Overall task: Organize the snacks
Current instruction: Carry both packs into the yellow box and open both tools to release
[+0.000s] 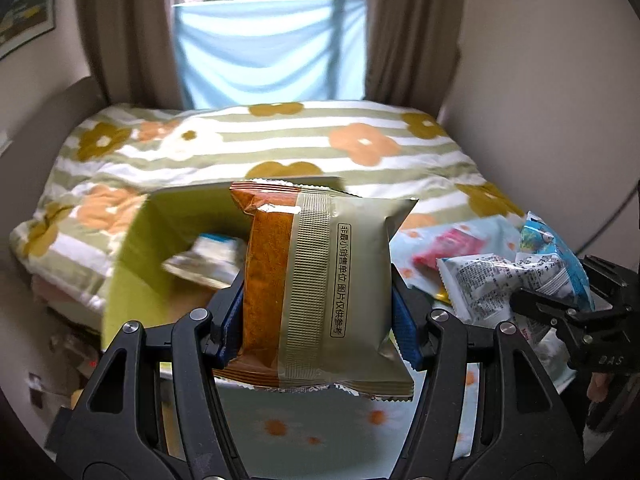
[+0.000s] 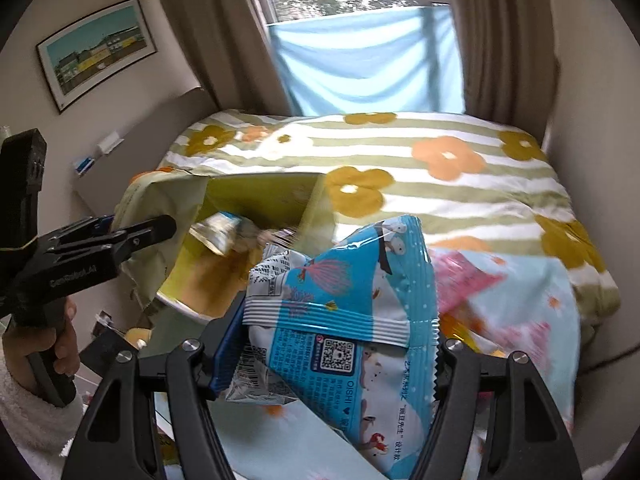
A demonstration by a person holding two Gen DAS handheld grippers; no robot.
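Crinkled foil fills both close views. The left hand-held gripper (image 1: 320, 316) is clamped on a gold and orange foil snack packet with a ribbed back seam (image 1: 324, 288), its blue pads pressing the packet's two sides, and holds it upright above the bed. Behind the packet, toward ten o'clock, an open yellow-green cardboard box (image 1: 160, 248) sits on the striped floral quilt (image 1: 360, 152), with a blurred blue-and-white packet (image 1: 208, 258) lying inside it.

The right hand-held gripper (image 2: 328, 360) grips a blue plastic snack bag printed with penguins and a QR code (image 2: 360, 320); a crumpled white-and-grey wrapper with a barcode (image 2: 256, 380) is pinched against its blue left pad alongside the bag. At two o'clock from the bag, pink snack wrappers (image 2: 468, 276) lie on a pale blue flowered cloth (image 2: 560, 320) spread over the quilt.

In the right wrist view the left tool shows at nine o'clock, held by a hand (image 2: 64, 344) in a white fleecy sleeve (image 2: 28, 420).
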